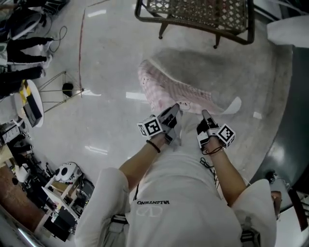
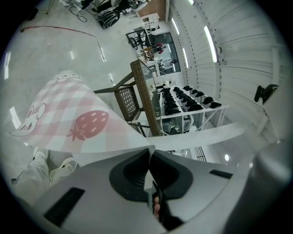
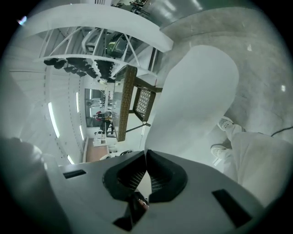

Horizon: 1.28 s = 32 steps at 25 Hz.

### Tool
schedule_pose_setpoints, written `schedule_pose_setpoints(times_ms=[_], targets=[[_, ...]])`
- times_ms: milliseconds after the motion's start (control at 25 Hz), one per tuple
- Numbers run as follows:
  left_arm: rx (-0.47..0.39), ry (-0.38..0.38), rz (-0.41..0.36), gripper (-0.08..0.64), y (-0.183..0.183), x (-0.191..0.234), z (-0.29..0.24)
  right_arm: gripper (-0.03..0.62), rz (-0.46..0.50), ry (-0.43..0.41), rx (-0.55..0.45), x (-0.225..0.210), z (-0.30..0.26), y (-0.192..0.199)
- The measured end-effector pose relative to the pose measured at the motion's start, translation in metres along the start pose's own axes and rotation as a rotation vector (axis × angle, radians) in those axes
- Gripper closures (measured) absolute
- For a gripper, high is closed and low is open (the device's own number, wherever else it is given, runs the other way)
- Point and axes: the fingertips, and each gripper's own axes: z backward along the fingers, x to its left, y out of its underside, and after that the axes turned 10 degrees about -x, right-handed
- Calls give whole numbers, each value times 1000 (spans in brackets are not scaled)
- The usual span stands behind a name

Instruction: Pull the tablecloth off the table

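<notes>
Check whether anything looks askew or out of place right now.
Only the tablecloth: it hangs bunched between the left gripper and right gripper, both shut on its edge, clear of the wicker table. Nothing looks damaged or spilled.
</notes>
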Motion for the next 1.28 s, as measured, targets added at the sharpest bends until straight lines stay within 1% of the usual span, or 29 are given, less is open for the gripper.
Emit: schedule_pose_setpoints(times_ms=[120, 360, 520, 680, 880, 1280], targets=[[-9, 29, -11, 558, -8, -17, -2, 581, 23, -31, 0, 21, 2, -4], [-23, 58, -11, 557, -19, -37, -11, 581, -3, -72, -38, 40, 1, -13], [-26, 68, 9, 557, -24, -37, -12, 581, -5, -73, -42, 44, -1, -13], [-22, 57, 24, 557, -26, -33, -7, 581, -13, -63, -38, 50, 0, -6], [-21, 91, 27, 557, -30, -38, -8, 581, -17, -70, -40, 52, -1, -5], [-24, 110, 26, 557, -38, -48, -10, 581, -19, -89, -38, 61, -2, -3]])
